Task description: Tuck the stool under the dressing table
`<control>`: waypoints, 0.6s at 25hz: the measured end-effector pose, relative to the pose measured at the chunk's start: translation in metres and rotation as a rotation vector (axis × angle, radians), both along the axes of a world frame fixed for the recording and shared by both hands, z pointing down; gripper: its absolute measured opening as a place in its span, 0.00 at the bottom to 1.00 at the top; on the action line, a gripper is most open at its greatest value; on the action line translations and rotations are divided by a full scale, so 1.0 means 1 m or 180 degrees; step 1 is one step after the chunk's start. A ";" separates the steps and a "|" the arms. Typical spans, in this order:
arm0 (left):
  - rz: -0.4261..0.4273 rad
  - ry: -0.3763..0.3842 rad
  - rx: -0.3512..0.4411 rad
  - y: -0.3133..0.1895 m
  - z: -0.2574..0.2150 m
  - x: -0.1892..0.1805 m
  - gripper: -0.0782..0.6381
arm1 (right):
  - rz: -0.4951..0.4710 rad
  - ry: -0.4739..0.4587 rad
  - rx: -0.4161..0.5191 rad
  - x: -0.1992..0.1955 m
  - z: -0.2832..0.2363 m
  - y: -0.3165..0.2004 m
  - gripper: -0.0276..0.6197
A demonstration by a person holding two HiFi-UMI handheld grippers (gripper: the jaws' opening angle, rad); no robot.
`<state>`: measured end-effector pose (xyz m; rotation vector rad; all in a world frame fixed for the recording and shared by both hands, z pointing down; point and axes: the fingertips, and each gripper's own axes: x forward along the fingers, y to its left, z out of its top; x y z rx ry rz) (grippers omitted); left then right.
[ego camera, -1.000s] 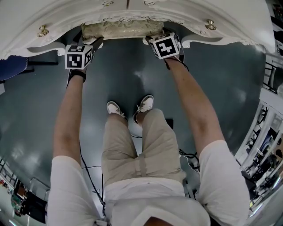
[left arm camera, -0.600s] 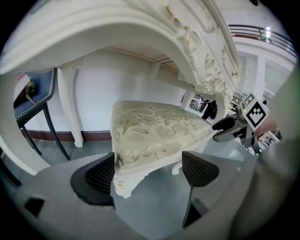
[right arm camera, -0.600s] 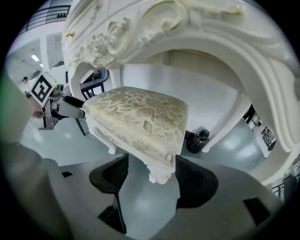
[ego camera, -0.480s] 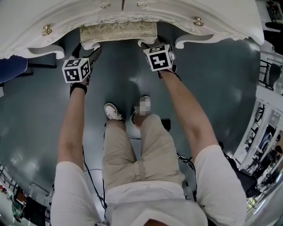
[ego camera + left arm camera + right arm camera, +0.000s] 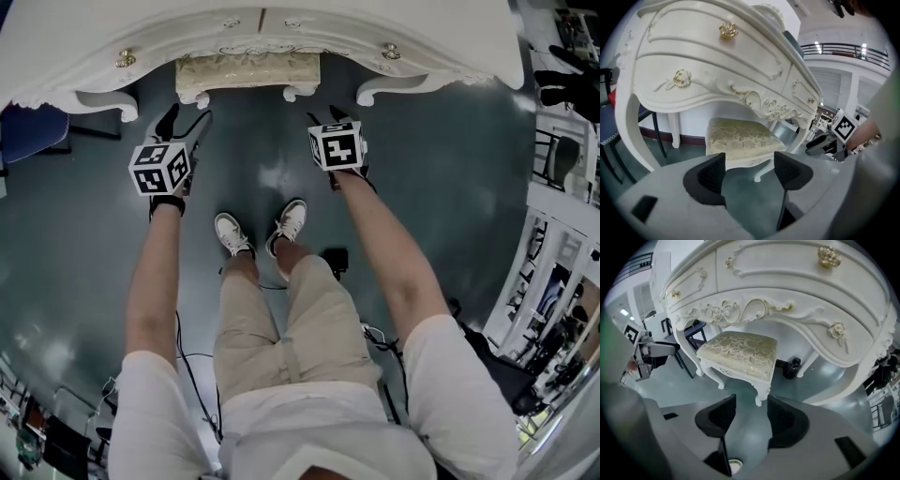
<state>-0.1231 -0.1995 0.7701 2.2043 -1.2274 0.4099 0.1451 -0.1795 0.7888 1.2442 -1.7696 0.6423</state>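
The white stool (image 5: 248, 70) with a cream patterned cushion stands under the white dressing table (image 5: 281, 28), between its carved legs. Both grippers hang in the air in front of it, clear of it. My left gripper (image 5: 183, 124) is open; its jaws have just been closing with nothing between them. In the left gripper view the stool (image 5: 740, 137) lies beyond the empty left gripper (image 5: 749, 174). My right gripper (image 5: 328, 114) is open too; its jaws have also been closing on nothing. The right gripper view has the stool (image 5: 740, 352) ahead of the right gripper (image 5: 752, 420).
A blue chair (image 5: 33, 131) stands at the left of the table. Shelving (image 5: 562, 281) lines the right side. The person's feet (image 5: 230, 232) stand on the dark green floor, with cables (image 5: 187, 356) behind them. A small black object (image 5: 792, 367) sits under the table.
Both grippers have drawn back from the stool's front corners toward the person and risen. The stool stays under the table.
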 end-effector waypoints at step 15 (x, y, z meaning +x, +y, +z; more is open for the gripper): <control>0.0073 0.0612 0.0015 0.049 -0.154 -0.009 0.16 | 0.0114 -0.0198 0.0146 -0.018 -0.153 0.038 0.05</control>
